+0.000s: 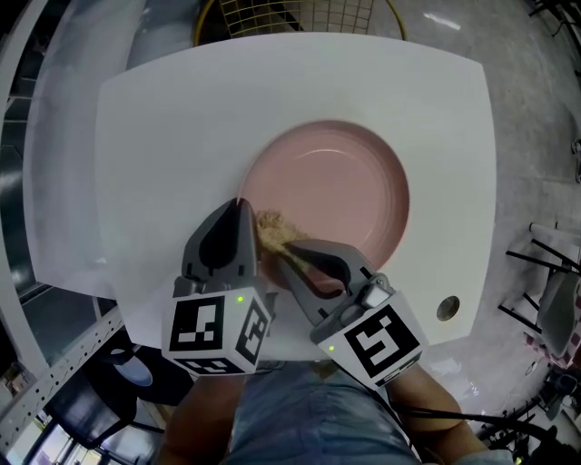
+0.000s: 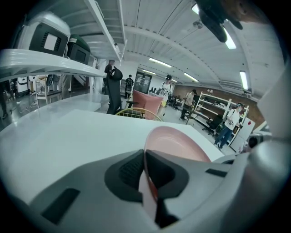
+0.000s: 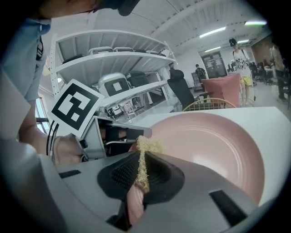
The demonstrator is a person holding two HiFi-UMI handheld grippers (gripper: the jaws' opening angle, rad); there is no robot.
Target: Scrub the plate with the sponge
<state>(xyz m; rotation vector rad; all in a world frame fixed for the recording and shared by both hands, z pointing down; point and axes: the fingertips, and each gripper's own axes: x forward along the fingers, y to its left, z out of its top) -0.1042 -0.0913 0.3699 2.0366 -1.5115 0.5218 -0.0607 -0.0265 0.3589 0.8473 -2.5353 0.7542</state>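
Closest in, the left gripper is clamped tight on the near-left rim of the plate, with the edge pinched thin between its jaws. That looks like an anchor, pinning the dish so it won't skate under pressure.

Right beside it, the right gripper has its jaws squeezed on the sponge. It's a tan, fibrous pad standing on edge between them, and its tuft pokes out past the tips.

And there's the contact. The sponge sits on the plate's near-left inner slope, just inside the rim and right next to the left gripper's hold. Working hand beside holding hand, so the push lands where the plate is braced.

Below the fibres, in the right gripper view, something pinkish shows between the jaws. It's probably the sponge's backing, though I can't tell for sure.

The plate itself rests about mid-surface, pink and bare across its far side, with no suds or dirt I can make out. Beyond the surface's far edge sits a wire basket.

The count: two grippers, both closed on something; one sponge; one plate; one basket.
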